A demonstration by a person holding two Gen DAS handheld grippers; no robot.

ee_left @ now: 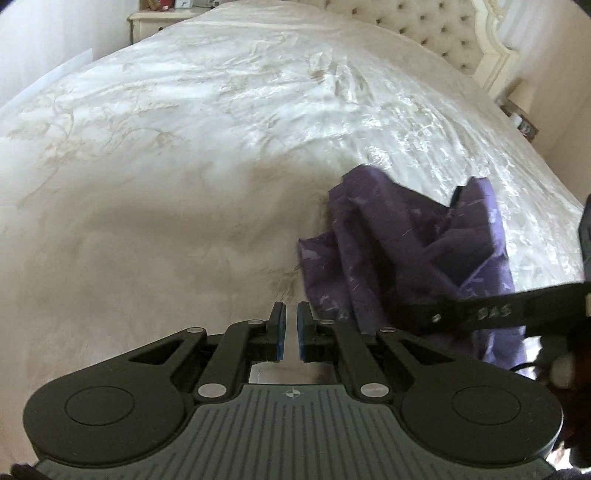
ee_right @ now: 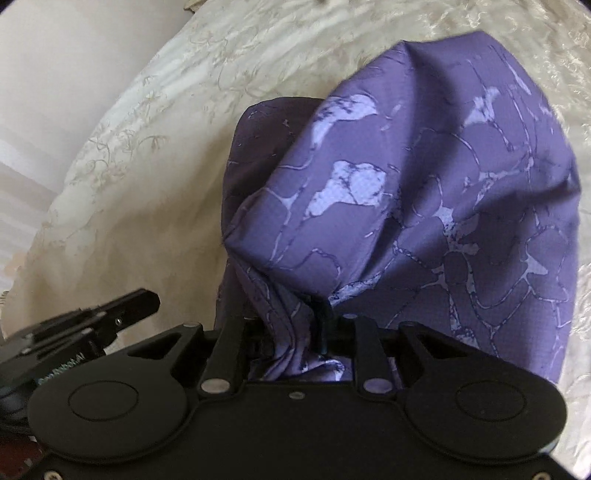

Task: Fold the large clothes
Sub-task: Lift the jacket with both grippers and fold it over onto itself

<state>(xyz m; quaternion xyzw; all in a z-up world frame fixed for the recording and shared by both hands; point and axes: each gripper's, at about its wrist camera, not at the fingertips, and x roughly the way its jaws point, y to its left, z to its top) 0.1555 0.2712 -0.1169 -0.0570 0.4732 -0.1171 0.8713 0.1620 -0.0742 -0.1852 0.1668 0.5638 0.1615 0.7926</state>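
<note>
A purple garment with a pale marbled print [ee_right: 424,192] hangs bunched from my right gripper [ee_right: 317,325], which is shut on a gathered fold of it; the fingertips are buried in cloth. In the left wrist view the same garment [ee_left: 399,251] dangles above the bed at the right, with the right gripper's black body [ee_left: 491,314] beside it. My left gripper [ee_left: 291,325] hovers over the bedspread just left of the garment, its blue pads a small gap apart with nothing between them.
A cream embroidered bedspread [ee_left: 184,147] covers the whole bed. A tufted headboard [ee_left: 436,33] stands at the far right, a nightstand [ee_left: 155,18] at the far left, and a lamp [ee_left: 521,99] by the right side.
</note>
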